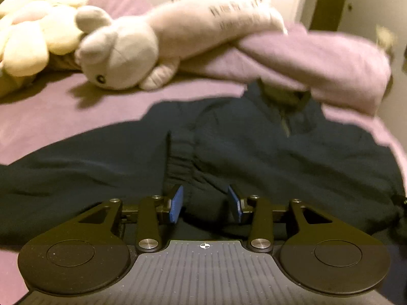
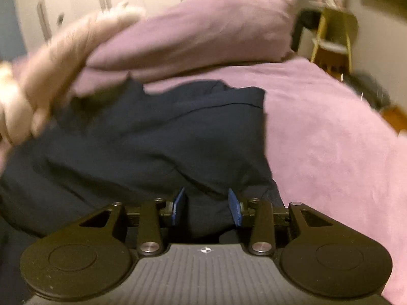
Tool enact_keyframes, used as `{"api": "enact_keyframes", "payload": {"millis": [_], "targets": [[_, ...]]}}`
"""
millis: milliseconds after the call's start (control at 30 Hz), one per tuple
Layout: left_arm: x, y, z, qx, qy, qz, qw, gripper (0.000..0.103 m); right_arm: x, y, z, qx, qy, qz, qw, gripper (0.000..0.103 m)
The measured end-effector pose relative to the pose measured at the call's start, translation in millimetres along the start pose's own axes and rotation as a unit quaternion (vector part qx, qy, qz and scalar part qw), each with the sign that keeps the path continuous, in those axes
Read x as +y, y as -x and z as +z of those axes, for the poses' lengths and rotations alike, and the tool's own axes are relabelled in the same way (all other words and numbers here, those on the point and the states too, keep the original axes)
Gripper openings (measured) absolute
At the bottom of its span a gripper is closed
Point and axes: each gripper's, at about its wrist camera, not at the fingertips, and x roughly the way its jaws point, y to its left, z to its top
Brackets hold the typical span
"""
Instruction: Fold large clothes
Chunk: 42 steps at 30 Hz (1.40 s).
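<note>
Here's the dark navy jacket (image 1: 254, 147), spread across the mauve bedsheet (image 1: 76, 117), collar end up against the mauve pillow (image 1: 318, 58) at the head of the bed. In the left wrist view the left gripper (image 1: 205, 204) sits low over the garment, blue pads (image 1: 176, 203) parted about a third of the way, and a gathered, elastic-looking ridge of the fabric runs right up between them. The pads look clear of the cloth on both sides, so no pinch there, though blur makes it a close call.

Over to the right wrist view: the right gripper (image 2: 207, 207) is at the jacket's (image 2: 152, 139) edge nearest the bare sheet (image 2: 330, 139), also partly open, with a fold of navy cloth bulging between its pads (image 2: 234, 208). Whether those pads actually press it, I cannot tell.

Behind it all, a pale plush animal (image 1: 157, 43) sprawls over the pillow, a cream plush flower (image 1: 33, 30) beside it, and a yellow-legged bedside table (image 2: 333, 40) stands off past the bed.
</note>
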Motion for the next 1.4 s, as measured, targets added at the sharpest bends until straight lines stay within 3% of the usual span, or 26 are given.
{"api": "enact_keyframes", "payload": {"millis": [167,300,533,633,767,967,1033,1167,1233,1400], "targets": [[-10,-29,-3,0.014,-0.031,0.048,0.9983,0.045,19,-20,2,0.0,0.07,-0.028,0.997,0.038],[-8,-40,0,0.026,-0.037,0.077,0.996,0.06,15,-29,11,0.003,0.082,-0.019,0.996,0.038],[7,-24,-6,0.036,0.012,0.059,0.9975,0.061,5,18,-9,-0.024,0.053,0.024,0.998,0.038],[7,-19,-11,0.035,0.01,0.052,0.998,0.062,5,17,-23,-0.021,0.081,0.012,0.996,0.038],[-1,-24,-13,0.031,-0.003,0.069,0.9971,0.064,22,2,-30,-0.031,0.141,-0.022,0.989,0.039],[-4,-30,-16,0.022,-0.011,0.079,0.9965,0.07,31,-13,-21,-0.027,0.158,-0.04,0.986,0.04],[-3,-31,-17,0.021,-0.018,0.085,0.996,0.078,33,-10,-22,-0.026,0.166,-0.044,0.985,0.04],[3,-24,-15,0.024,0.002,0.083,0.9963,0.078,37,17,-19,-0.03,0.161,-0.051,0.985,0.041],[7,-18,-16,0.029,0.022,0.074,0.9966,0.077,36,34,-23,-0.04,0.149,-0.044,0.987,0.051],[5,-10,-22,0.048,0.003,0.078,0.9958,0.078,35,30,-40,0.024,0.146,-0.056,0.987,0.052]]}}
